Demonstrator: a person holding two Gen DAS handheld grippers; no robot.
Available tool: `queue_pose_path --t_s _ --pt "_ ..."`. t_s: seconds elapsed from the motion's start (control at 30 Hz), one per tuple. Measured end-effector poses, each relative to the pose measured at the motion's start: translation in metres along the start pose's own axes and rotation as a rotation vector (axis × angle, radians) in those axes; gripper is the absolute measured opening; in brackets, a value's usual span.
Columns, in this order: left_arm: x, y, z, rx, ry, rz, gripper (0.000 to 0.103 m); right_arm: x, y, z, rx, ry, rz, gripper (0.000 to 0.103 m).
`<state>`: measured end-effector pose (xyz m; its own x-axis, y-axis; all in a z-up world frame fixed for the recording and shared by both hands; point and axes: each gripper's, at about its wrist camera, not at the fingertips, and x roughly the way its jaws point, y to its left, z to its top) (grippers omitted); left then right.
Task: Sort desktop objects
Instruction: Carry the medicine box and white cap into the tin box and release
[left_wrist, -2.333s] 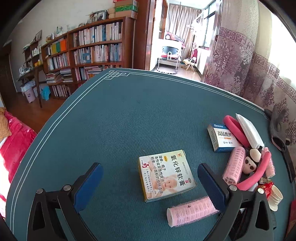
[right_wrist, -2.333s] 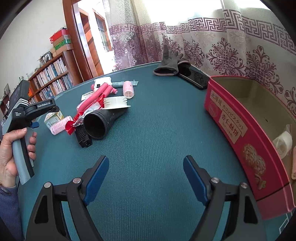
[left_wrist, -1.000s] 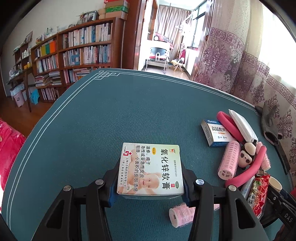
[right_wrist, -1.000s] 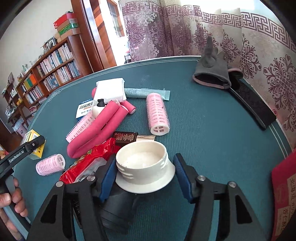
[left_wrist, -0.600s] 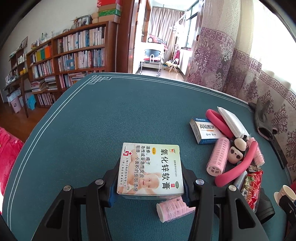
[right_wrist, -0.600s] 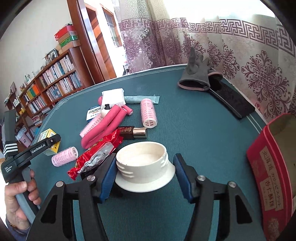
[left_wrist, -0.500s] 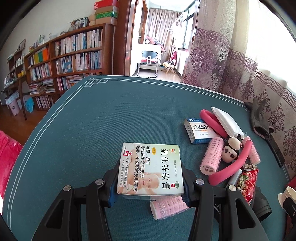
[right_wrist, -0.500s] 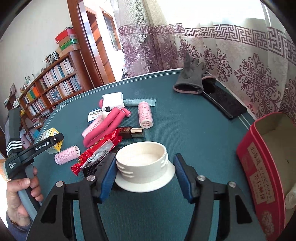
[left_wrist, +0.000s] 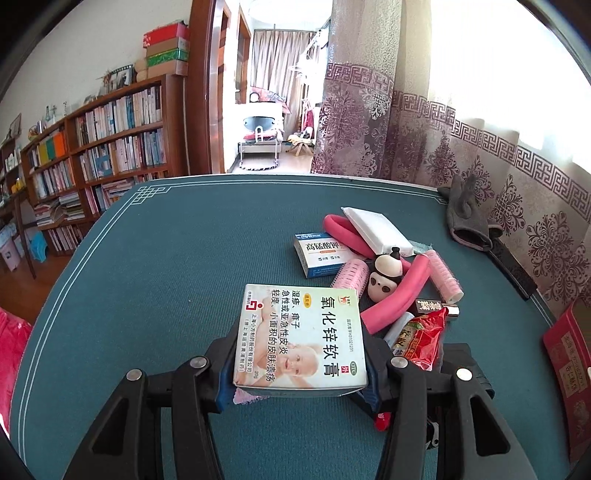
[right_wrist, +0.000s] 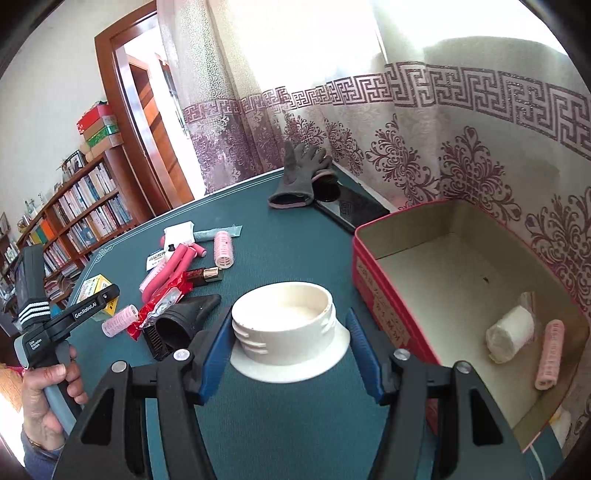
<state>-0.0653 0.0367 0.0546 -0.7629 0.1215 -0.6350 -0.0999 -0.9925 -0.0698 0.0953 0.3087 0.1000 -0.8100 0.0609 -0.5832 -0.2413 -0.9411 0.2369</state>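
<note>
Left wrist view gives us the left gripper (left_wrist: 300, 363) with its jaws clenched on a yellow-edged ointment box (left_wrist: 301, 334), held flat above the green counter (left_wrist: 166, 280). Just beyond it we see a pile: a blue-and-white box (left_wrist: 322, 253), pink hair rollers (left_wrist: 351, 275), bent pink foam rods (left_wrist: 400, 295) and a red snack packet (left_wrist: 423, 338). From the right wrist view, our right gripper (right_wrist: 290, 339) has its jaws grasping a white flanged cap (right_wrist: 284, 325), lifted beside the red box (right_wrist: 384, 295), whose open inside holds a pink roller and a white roll.
</note>
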Motion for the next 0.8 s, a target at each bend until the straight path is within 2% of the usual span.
queue_pose_path --t_s 0.2,0.4,0.6,0.7,0.8 --pt "-0.012 -0.026 -0.009 0.062 -0.007 -0.019 0.054 -0.034 -0.05 0.006 0.067 -0.071 -0.113 0.065" --pt "-0.024 -0.058 -0.02 0.103 0.011 -0.075 0.054 -0.043 -0.1 0.008 0.124 -0.076 -0.197 0.065" --pt "-0.039 -0.098 -0.023 0.139 0.011 -0.141 0.054 -0.03 -0.119 0.013 0.122 -0.067 -0.209 0.065" --pt "-0.045 -0.121 -0.022 0.174 0.009 -0.175 0.054 -0.026 -0.127 0.01 0.135 -0.054 -0.189 0.079" --pt "-0.049 -0.147 -0.021 0.219 0.004 -0.202 0.054 -0.029 -0.135 0.005 0.134 -0.057 -0.192 0.079"
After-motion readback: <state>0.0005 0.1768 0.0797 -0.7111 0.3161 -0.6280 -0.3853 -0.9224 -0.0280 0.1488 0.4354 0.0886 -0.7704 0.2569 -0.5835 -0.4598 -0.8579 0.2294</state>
